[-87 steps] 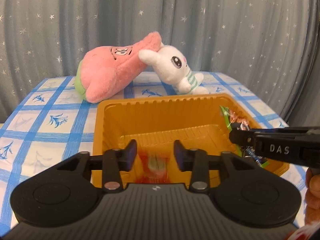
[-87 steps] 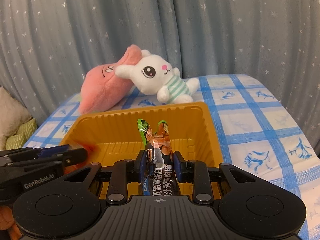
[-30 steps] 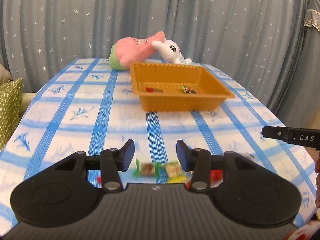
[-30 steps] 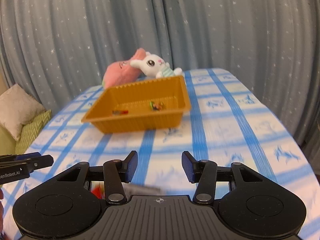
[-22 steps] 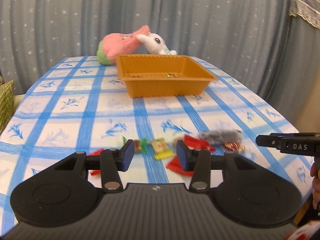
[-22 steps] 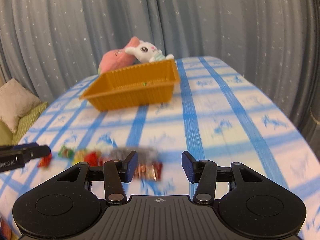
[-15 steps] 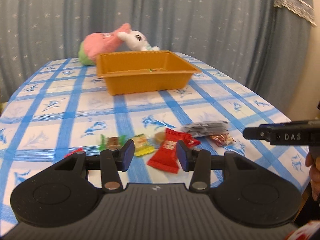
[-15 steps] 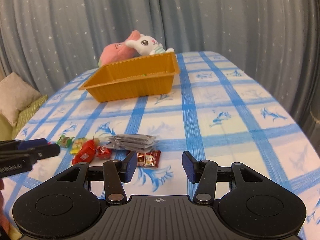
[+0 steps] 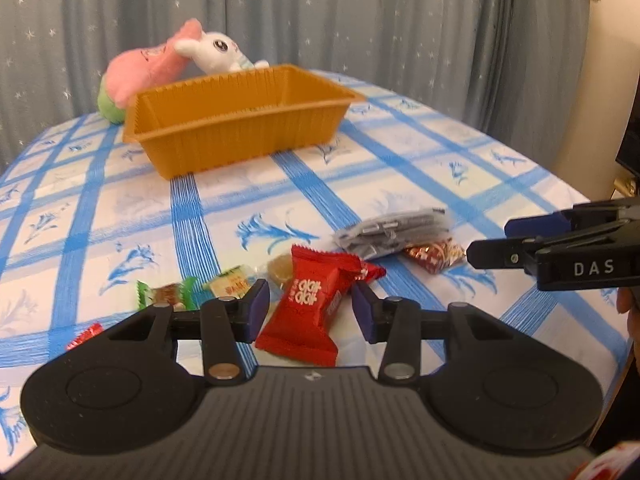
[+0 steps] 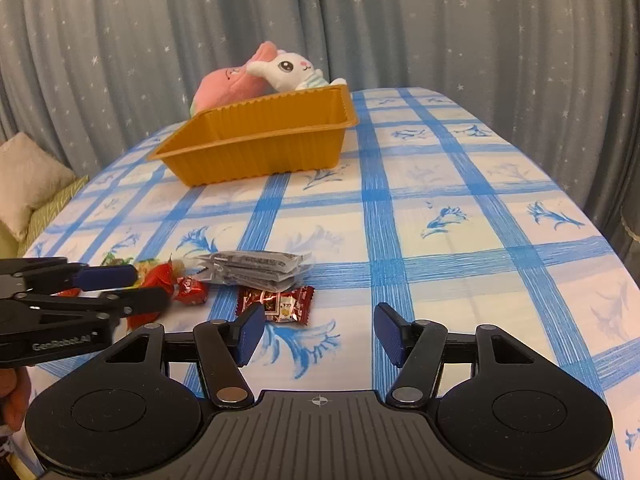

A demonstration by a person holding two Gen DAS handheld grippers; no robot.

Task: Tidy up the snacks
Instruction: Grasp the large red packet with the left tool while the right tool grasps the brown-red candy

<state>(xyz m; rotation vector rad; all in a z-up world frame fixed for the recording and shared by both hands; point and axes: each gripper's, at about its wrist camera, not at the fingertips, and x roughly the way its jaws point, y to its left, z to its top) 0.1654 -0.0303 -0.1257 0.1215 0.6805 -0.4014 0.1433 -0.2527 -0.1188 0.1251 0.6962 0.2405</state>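
While both tools hang low over the near edge of the worktop [image 10: 460,184], neither grips anything. Left tool [image 9: 311,307]: fingers spread apart, a red packet [image 9: 308,308] lying on the cloth in the gap between them, not pinched as far as the view shows. Right tool [image 10: 319,335]: fingers wide apart, bare blue-checked cloth between them.

Snacks sit in a loose row along the near part of the worktop. From the left wrist view, left to right: small red wrapper [image 9: 85,335] at far left, partly hidden behind the tool; green-ended candy [image 9: 167,293]; yellow-green candy [image 9: 231,283]; round amber candy [image 9: 280,269] just behind the red packet; grey clear bag [image 9: 394,233] further right; dark red foil packet [image 9: 434,254] touching the grey bag's near right corner. Right tool shows at the right edge of this view, beside the foil packet.

From the right wrist view the grey clear bag [image 10: 256,266] lies ahead and left of the tool, the dark red foil packet [image 10: 276,304] just near of it, close to the left fingertip. A small red ball-like candy [image 10: 191,289] sits left of those. Left tool enters from the left edge there, over the red snacks.

Orange tray [image 9: 240,128] stands at the far side, well apart from the snack row; its contents cannot be made out. Behind it lean a pink plush [image 9: 148,70] and a white bunny plush [image 9: 216,50], touching each other. Grey starred curtain [image 10: 440,20] behind everything. Cushion [image 10: 28,184] at far left, off the worktop.
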